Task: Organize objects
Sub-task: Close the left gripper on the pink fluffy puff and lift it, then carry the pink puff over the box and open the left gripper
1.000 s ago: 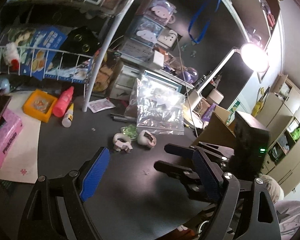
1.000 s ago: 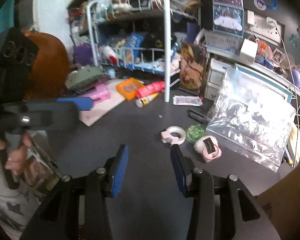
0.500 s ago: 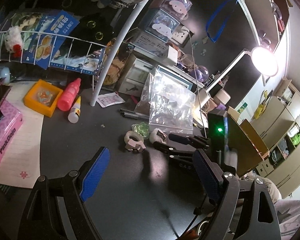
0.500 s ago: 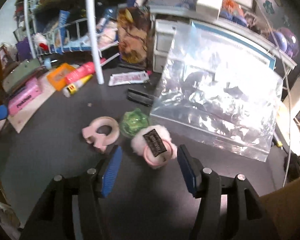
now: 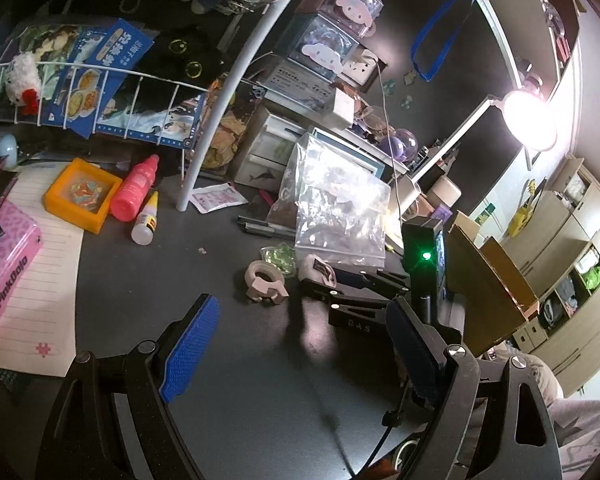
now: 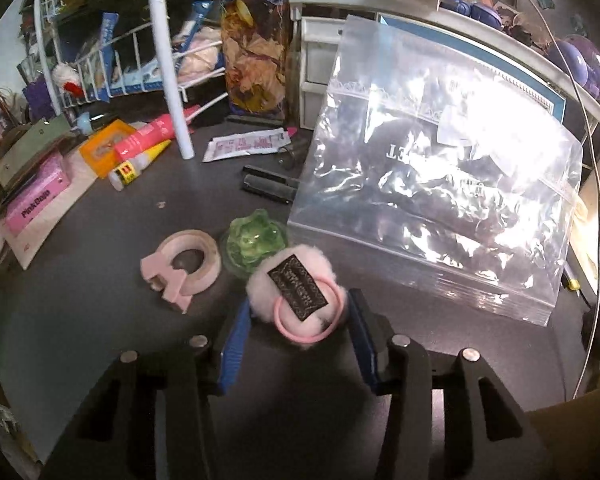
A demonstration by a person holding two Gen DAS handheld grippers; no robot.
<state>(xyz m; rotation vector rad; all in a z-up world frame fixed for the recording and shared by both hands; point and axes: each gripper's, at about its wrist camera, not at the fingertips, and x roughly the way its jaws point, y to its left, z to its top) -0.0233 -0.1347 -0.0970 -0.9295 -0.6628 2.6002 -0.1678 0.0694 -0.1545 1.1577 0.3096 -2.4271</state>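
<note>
My right gripper (image 6: 298, 336) brackets a fluffy pink powder puff (image 6: 296, 296) on the dark desk (image 6: 100, 320), blue ribbed pads at each flank, jaws not visibly pressing it; whether they touch I cannot tell. A black label and pink ring sit on the puff. Just beside it lie a glossy green trinket (image 6: 254, 242) and a pink tape dispenser (image 6: 186, 266). Behind, a crinkled clear zip bag (image 6: 440, 200) stands, contents unclear. My left gripper (image 5: 300, 356) hangs wide open, holding nothing.
</note>
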